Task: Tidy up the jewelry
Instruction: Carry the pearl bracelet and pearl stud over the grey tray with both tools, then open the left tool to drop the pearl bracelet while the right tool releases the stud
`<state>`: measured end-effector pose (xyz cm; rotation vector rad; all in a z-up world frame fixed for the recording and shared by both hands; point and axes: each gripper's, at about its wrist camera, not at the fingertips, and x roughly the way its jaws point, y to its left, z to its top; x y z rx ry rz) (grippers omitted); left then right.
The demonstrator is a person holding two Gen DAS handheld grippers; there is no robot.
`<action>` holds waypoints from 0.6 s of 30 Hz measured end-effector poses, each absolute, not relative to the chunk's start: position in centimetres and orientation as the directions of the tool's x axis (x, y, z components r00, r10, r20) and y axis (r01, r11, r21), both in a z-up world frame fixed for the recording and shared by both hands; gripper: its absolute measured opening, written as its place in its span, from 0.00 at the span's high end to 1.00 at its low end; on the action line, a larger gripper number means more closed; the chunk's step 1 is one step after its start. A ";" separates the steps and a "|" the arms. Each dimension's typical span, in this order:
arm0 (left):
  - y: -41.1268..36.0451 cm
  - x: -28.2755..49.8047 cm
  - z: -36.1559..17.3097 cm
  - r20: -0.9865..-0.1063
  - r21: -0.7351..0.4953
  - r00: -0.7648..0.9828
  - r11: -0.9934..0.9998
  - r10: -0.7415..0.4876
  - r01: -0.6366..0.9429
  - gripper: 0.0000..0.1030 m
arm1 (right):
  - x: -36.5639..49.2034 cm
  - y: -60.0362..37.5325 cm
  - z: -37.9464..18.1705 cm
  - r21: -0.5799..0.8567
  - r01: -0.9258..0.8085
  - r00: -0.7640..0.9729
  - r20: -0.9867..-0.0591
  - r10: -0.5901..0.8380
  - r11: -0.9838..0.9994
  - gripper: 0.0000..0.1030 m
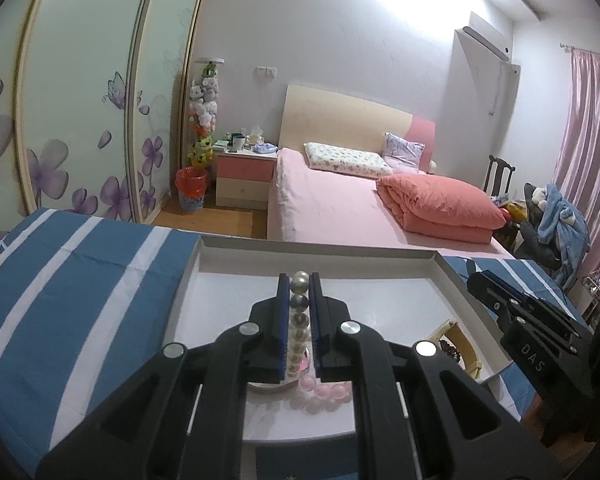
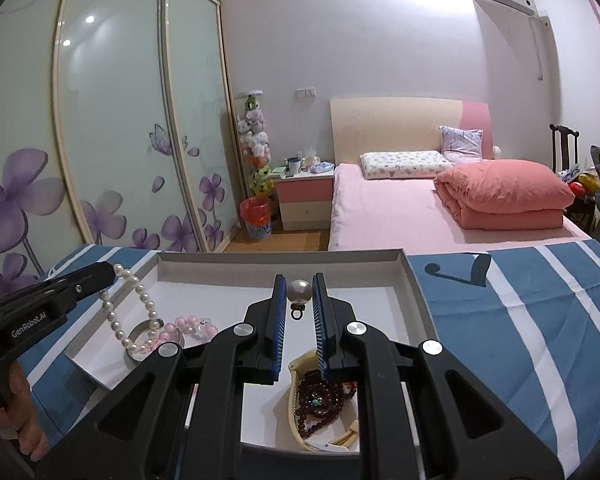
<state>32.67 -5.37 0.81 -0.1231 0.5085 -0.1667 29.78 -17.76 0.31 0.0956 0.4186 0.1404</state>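
**Pearls lifted over the tray, one in each hand-held gripper**

Bedroom furniture is filling the background: a pink bed (image 1: 339, 204) and a wardrobe with purple flower doors (image 2: 112, 140). Nearer, a blue-and-white striped cloth (image 1: 80, 280) is covering the tabletop, and a shallow white tray (image 2: 413, 280) is lying on it.

The left hand-held gripper (image 1: 300, 284) is clenching a pearl strand (image 1: 298, 320); the beads are running in a line between its blue pads, and the loop is hanging down toward a metal bangle (image 2: 138, 340) and pink beads (image 1: 323, 394) lying in the tray below it.

The right hand-held gripper (image 2: 299, 284) is pinching a single large pearl earring (image 2: 298, 292) at its fingertips, a small dark ring dangling beneath. Under and just behind its fingers, a cream comb (image 2: 296, 412) and a dark red bead bracelet (image 2: 319, 400) are resting together in the tray's near corner.
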 end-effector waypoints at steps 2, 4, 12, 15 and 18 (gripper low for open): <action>-5.4 32.9 0.5 -0.480 -0.158 0.856 0.979 -0.191 0.130 0.90 | 30.0 -17.7 0.1 0.122 -0.120 0.898 -0.409 0.160 0.985 0.86; -5.4 33.1 0.2 -0.487 -0.159 0.852 0.979 -0.193 0.130 0.90 | 30.4 -17.7 0.1 0.126 -0.125 0.894 -0.417 0.167 0.984 0.86; -5.0 33.5 -0.3 -0.499 -0.175 0.844 0.977 -0.197 0.124 0.84 | 30.5 -18.1 0.0 0.149 -0.126 0.888 -0.424 0.178 0.981 0.85; -5.0 33.5 -0.2 -0.498 -0.179 0.845 0.976 -0.196 0.121 0.83 | 30.6 -18.1 0.0 0.148 -0.126 0.888 -0.424 0.178 0.981 0.85; -5.0 33.5 -0.2 -0.498 -0.178 0.845 0.977 -0.194 0.120 0.83 | 30.6 -18.1 0.0 0.148 -0.127 0.889 -0.422 0.178 0.981 0.85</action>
